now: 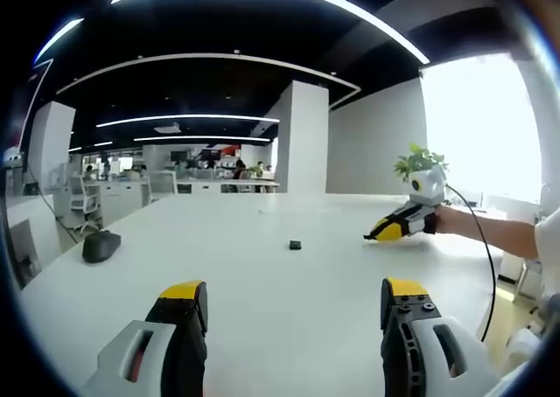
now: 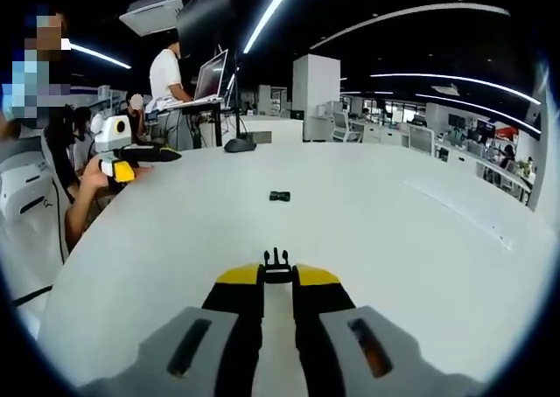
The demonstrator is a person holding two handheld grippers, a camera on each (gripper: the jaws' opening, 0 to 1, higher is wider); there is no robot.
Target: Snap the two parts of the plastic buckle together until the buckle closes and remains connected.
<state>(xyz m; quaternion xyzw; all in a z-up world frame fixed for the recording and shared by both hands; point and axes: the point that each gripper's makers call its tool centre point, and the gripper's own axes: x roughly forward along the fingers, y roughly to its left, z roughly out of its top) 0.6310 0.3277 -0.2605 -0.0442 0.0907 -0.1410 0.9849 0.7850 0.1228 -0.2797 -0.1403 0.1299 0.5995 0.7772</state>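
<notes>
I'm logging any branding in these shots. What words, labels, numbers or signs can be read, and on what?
None can be read.
Monitors and red panel far across the office in the left gripper view: too small and blurred.
Laptop screen beside the standing person in the right gripper view: blurred.
Both buckle parts, one on the white table at and one in the right gripper: no visible marking.

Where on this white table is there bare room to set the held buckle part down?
Bare tabletop lies all around the loose buckle half; to its right is widest. The right gripper holds the pronged half. Crowded: only near the mouse.
</notes>
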